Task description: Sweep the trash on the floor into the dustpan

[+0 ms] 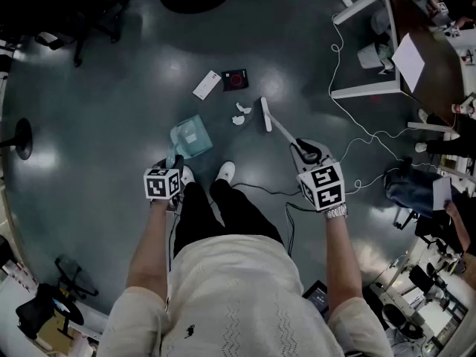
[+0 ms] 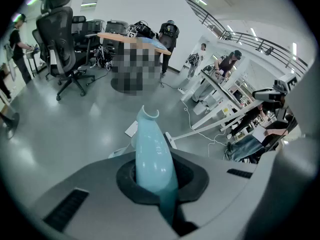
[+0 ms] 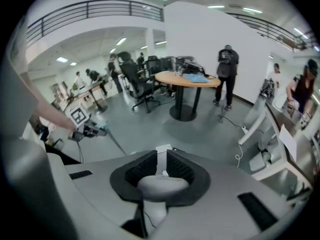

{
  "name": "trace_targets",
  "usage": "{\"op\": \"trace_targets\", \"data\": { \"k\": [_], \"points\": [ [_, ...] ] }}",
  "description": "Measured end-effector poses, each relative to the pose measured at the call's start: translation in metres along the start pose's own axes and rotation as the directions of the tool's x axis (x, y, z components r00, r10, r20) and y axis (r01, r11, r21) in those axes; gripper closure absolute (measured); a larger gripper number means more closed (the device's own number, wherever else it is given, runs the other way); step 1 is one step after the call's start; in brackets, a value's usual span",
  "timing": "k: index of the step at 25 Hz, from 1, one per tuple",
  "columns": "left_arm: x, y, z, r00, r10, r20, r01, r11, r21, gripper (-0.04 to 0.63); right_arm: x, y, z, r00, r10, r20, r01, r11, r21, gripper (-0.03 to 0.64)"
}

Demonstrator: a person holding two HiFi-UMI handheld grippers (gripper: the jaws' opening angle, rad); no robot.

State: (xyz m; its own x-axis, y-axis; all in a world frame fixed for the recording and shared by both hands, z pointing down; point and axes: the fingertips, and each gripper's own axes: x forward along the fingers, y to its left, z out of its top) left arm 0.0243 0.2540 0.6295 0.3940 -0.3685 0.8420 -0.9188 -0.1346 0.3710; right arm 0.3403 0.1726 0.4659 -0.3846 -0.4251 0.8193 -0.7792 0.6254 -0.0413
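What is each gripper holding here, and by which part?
The left gripper grips the teal dustpan by its handle; the right gripper grips the broom by the top end of its handle.

teal dustpan (image 1: 191, 137), white trash (image 1: 240, 114) beside broom (image 1: 265, 115)

The head view looks steeply down at the floor (image 1: 111, 88); both gripper views look outward across it.

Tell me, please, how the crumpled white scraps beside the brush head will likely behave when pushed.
Small and crumpled, the scraps probably weigh little and should skid easily over the glossy floor. Their irregular shape may make them tumble or scatter rather than roll straight toward the dustpan.
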Motion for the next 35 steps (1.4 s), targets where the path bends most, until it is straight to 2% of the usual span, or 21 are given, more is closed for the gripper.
{"op": "trace_targets", "data": {
  "k": [5,8,11,15,17,22,27,31,35],
  "points": [
    [0.014,0.008,0.019,1.000,-0.012,0.014,0.012,1.000,0.008,0.584,0.030,0.090,0.001,0.991,0.132,-0.009,-0.132,0.979,-0.158,0.546],
    [0.015,0.017,0.025,0.999,-0.005,0.032,0.005,1.000,-0.017,0.584,0.036,0.135,0.004,0.975,0.220,-0.018,-0.219,0.954,-0.206,0.545],
    [0.015,0.022,0.027,0.999,0.003,0.051,-0.001,0.999,-0.049,0.584,0.037,0.154,0.018,0.970,0.244,0.014,-0.240,0.961,-0.135,0.545],
    [0.015,0.021,0.022,0.998,-0.006,0.059,0.009,0.999,-0.052,0.584,0.040,0.150,0.039,0.975,0.209,0.071,-0.213,0.976,0.040,0.544],
    [0.012,0.022,0.020,0.998,-0.010,0.068,0.014,0.998,-0.057,0.584,0.041,0.151,0.048,0.974,0.209,0.087,-0.216,0.972,0.087,0.543],
    [0.005,0.038,0.016,0.995,-0.035,0.090,0.040,0.997,-0.059,0.584,0.044,0.184,0.062,0.957,0.276,0.091,-0.284,0.955,0.090,0.541],
    [-0.007,0.074,0.014,0.992,-0.072,0.101,0.080,0.994,-0.078,0.584,0.055,0.229,0.085,0.935,0.341,0.097,-0.349,0.932,0.093,0.541],
    [-0.020,0.108,0.013,0.989,-0.100,0.112,0.111,0.989,-0.098,0.584,0.063,0.231,0.117,0.956,0.279,0.088,-0.288,0.950,0.120,0.541],
    [-0.037,0.147,0.023,0.983,-0.135,0.122,0.149,0.982,-0.117,0.584,0.068,0.207,0.145,0.980,0.184,0.078,-0.197,0.952,0.235,0.543]
  ]
}}
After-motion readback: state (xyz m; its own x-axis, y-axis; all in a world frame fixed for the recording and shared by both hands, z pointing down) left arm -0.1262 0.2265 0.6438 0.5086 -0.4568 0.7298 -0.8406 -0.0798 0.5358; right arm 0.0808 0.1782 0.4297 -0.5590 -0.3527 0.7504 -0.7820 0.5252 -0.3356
